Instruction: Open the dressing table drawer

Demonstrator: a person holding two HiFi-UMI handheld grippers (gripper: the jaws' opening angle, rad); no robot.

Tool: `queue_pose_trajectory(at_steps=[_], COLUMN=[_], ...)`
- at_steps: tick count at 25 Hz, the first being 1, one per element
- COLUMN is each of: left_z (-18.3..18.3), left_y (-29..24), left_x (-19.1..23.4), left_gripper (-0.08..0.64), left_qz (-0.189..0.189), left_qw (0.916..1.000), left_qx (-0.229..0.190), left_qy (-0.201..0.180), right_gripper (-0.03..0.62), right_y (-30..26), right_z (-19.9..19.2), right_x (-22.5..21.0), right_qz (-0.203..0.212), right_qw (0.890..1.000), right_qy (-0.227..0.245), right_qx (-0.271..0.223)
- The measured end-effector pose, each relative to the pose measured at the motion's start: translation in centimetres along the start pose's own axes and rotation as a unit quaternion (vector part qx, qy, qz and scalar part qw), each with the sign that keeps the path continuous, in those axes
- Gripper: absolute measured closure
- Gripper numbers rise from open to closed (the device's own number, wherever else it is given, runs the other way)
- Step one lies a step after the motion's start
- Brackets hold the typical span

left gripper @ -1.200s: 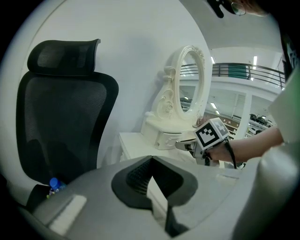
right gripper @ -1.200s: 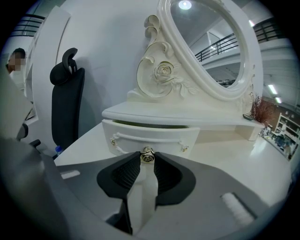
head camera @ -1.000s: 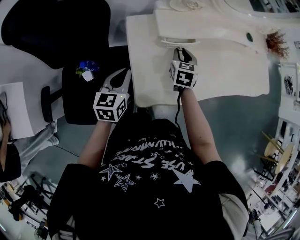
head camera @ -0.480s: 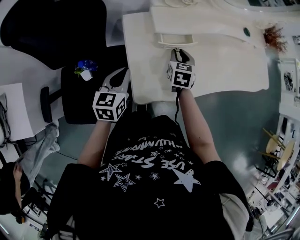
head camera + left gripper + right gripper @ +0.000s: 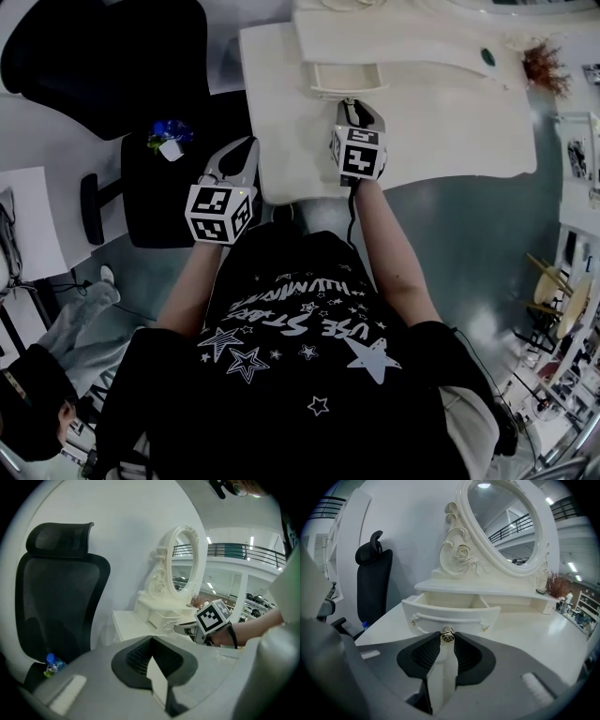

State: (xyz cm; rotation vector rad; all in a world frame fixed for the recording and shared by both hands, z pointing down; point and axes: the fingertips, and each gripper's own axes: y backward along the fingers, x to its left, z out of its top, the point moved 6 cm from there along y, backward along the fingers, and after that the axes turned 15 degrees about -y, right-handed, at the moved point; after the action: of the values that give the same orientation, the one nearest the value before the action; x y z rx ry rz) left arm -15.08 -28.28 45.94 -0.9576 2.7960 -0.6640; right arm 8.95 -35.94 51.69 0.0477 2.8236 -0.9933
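This looks like a large open lab hall, not a home. A white surface (image 5: 543, 634) with an ornate mirror (image 5: 506, 522) stands beside a black office chair (image 5: 56, 597), under a railed mezzanine (image 5: 243, 550) and strip lights (image 5: 251, 540), with cluttered shelves (image 5: 581, 606) nearby.

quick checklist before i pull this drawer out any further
1. Right gripper clamped on the knob: ok, a pad sits on each side of it.
2. Grip at the middle of the drawer front, so the pull should run straight: ok.
3. Tabletop in front of the drawer free of things in the pull path: ok, it looks bare there.
4. Left gripper out of the way: ok, it is shut, empty and off to the left of the table.
5. Travel left in the drawer: cannot tell. It is partly out with its inside showing, but the runners are hidden.
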Motion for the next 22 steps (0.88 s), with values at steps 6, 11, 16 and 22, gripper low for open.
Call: queue_pose_trajectory(at_steps=[6, 11, 16, 22], left_z=[-0.2, -0.2, -0.3, 0.7], left_y=[0.5, 1.2, 2.5, 4.1], left_x=[-0.5, -1.7, -3.2, -5.5], left_gripper=[0.558, 0.558, 0.558, 0.558], left_qz=[0.008, 0.016, 0.029, 0.049], left_qw=[1.0000, 0.9999, 0.9996, 0.9987], left_qx=[0.001, 0.002, 0.002, -0.012], left_qy=[0.001, -0.003, -0.002, -0.007], right_gripper=[0.468, 0.425, 0.403, 0.411], right_y=[0.0, 0.6, 3.0, 7.5], right_z=[-0.2, -0.2, -0.9, -0.7], right_x=[-0.1, -0.3, -0.8, -2.7], right_qz=[0.005, 0.016, 0.031, 0.049], right_qw=[1.000, 1.000, 0.999, 0.998], right_qy=[-0.006, -0.011, -0.019, -0.034], right_qx=[0.003, 0.007, -0.002, -0.026])
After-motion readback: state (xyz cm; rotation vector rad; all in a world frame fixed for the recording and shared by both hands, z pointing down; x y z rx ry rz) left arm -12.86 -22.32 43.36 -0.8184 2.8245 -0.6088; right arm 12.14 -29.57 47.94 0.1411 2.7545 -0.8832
